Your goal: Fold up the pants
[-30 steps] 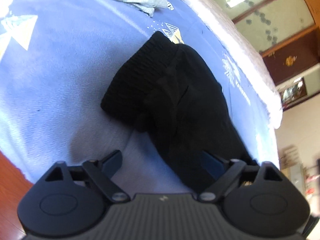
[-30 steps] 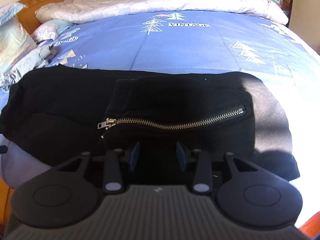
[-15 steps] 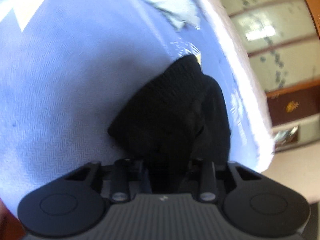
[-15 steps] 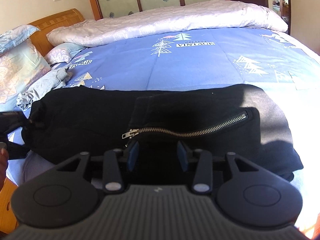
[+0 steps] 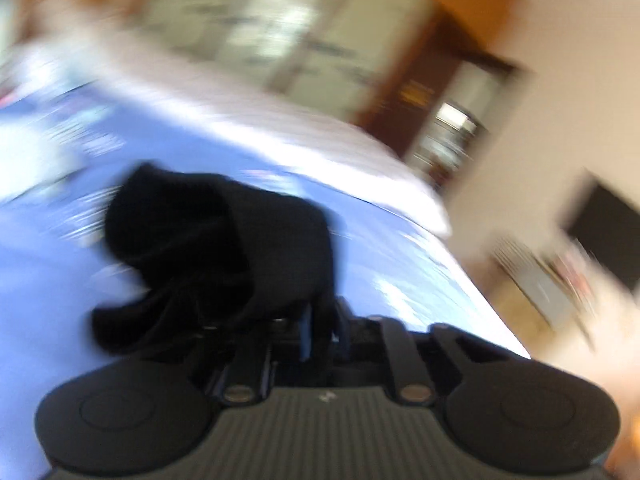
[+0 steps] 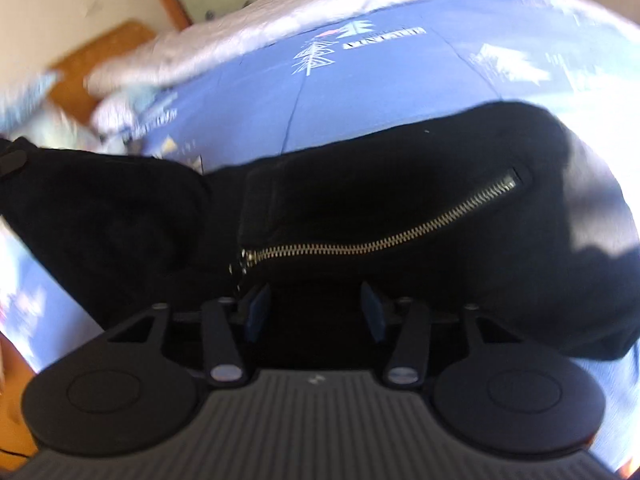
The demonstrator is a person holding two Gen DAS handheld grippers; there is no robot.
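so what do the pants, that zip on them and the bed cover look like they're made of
Pants: soft, matte black knit or fleece, judging by the limp, light-absorbing folds. Zip: metal teeth, silvery-brass and glinting. Bed cover: thin blue printed woven cloth, probably cotton; lies flat, with a seam line.

The left gripper [image 5: 320, 330] has its two fingers drawn close together, and black cloth is pinched between the blue pads [image 5: 306, 332]. Its view is tilted and blurred. The right gripper [image 6: 314, 310] has its fingers partly closed, with dark cloth filling the gap between them.
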